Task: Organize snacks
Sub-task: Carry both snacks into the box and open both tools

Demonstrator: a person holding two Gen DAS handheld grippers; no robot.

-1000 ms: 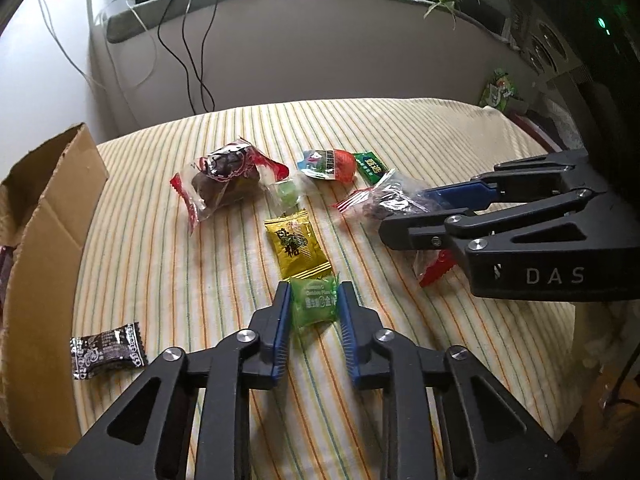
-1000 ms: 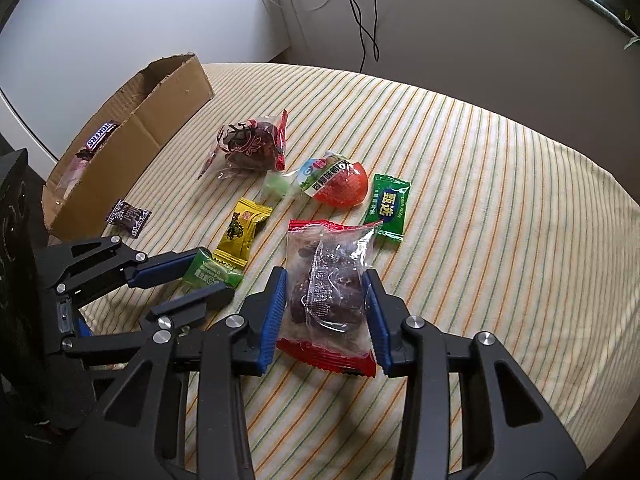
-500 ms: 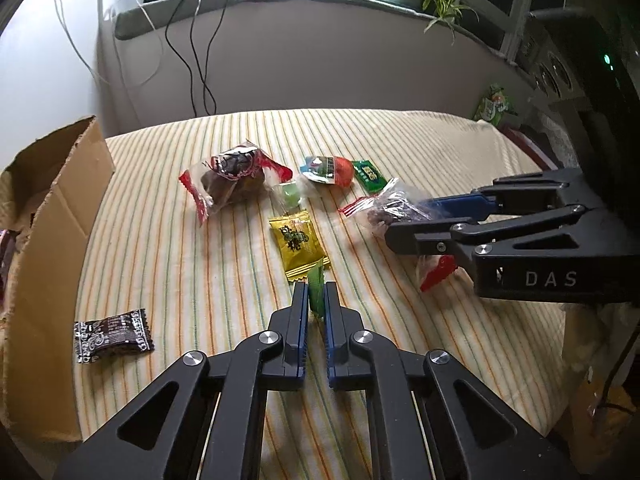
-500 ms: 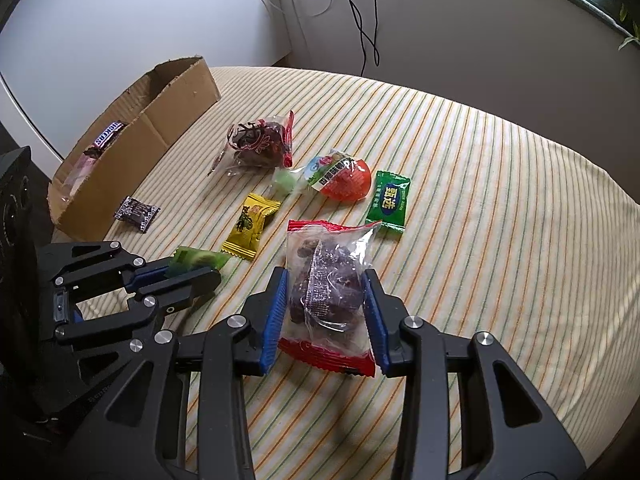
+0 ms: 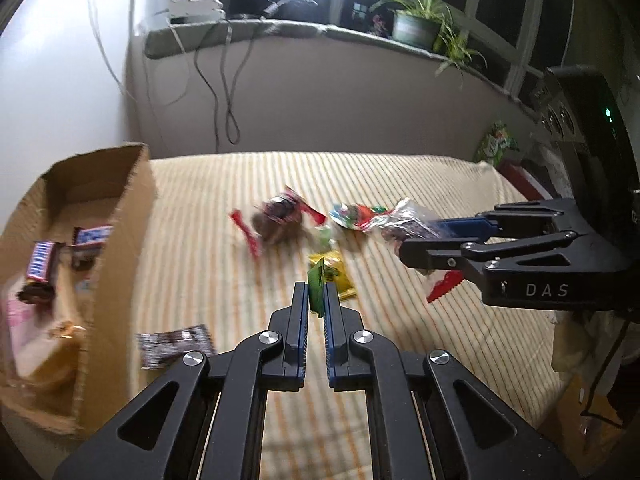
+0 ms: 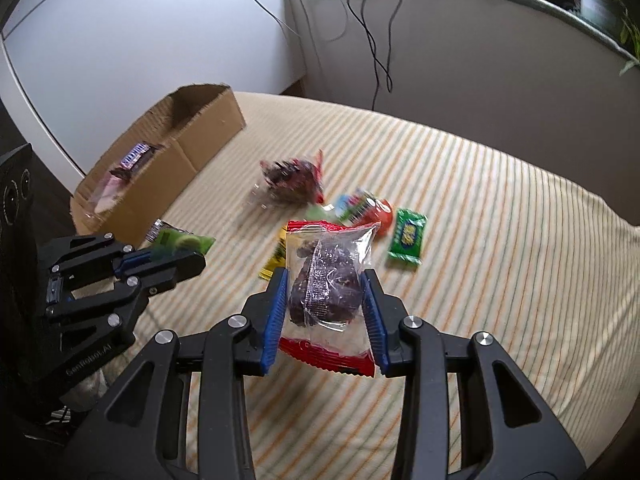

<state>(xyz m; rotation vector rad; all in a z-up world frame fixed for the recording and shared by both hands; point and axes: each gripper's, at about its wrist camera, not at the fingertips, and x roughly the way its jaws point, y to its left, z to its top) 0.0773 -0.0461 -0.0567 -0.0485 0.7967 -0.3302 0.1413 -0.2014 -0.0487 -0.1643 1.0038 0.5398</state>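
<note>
Inside cardboard box (image 5: 132, 216): choc bars (image 5: 40, 266), pink pkt (image 6: 110, 186).

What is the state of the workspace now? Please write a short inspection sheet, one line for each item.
Surface: striped cloth, snacks scattered mid-cloth.
Job's things: cardboard box at the cloth's edge holds chocolate bars; green candy and clear bag of dark snacks are gripped.
Clutter: dark wrapper beside the box.
Grippers: left gripper shut on green candy; right gripper shut on the clear bag.
Cables: black cables hang down the wall.
Surroundings: potted plant on the ledge.
</note>
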